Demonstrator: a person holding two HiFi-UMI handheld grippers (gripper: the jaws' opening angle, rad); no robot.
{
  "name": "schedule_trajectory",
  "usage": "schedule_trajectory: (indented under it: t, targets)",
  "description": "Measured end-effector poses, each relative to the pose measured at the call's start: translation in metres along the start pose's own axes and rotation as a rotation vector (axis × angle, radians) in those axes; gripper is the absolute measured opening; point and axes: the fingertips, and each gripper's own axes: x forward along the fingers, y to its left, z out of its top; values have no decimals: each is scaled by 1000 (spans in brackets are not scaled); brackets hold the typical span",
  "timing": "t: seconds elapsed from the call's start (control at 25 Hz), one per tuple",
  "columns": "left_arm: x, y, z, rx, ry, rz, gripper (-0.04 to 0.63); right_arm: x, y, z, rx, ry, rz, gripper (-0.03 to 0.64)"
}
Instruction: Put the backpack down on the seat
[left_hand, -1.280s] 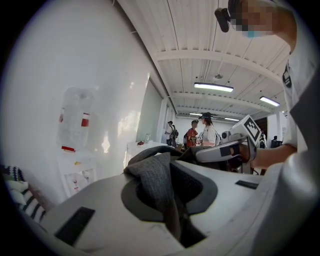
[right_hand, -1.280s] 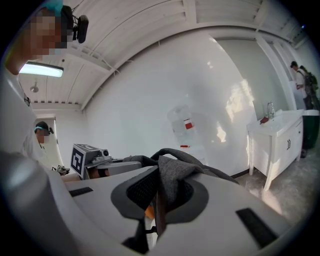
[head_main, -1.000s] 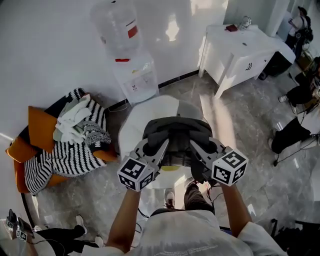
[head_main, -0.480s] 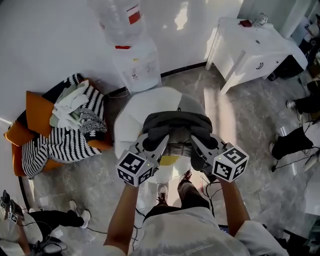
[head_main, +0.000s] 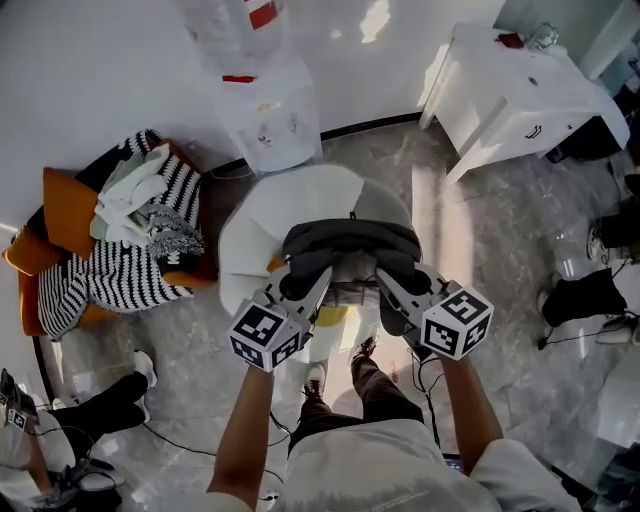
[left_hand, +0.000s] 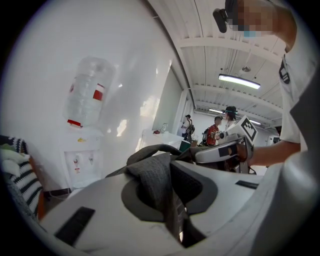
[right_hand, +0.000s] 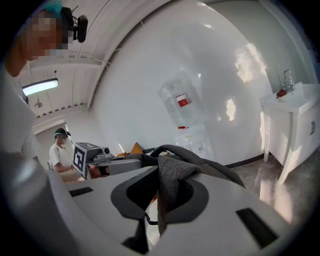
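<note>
Left claw (head_main: 312, 288) and right claw (head_main: 388, 290) are both pinched narrow on the grey straps (left_hand: 156, 182). The dark backpack (head_main: 350, 248) hangs between them over the white round seat (head_main: 262, 225). It looks soft and saggy, likely light, so the straps are the sensible hold.

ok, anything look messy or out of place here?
Only the orange armchair at left: clothes and a striped blanket are heaped on it, and the blanket hangs over the edge. The backpack looks intact, and nothing is spilled.
</note>
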Motion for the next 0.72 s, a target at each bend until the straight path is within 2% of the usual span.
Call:
schedule_trajectory:
  t: [0.28, 0.72]
  targets:
    - [33, 19, -16, -18, -1, 17, 52, 20, -40, -10, 4, 20, 6, 35]
    - [59, 40, -48, -87, 14, 9, 52, 41, -72, -34, 17, 48, 21, 35]
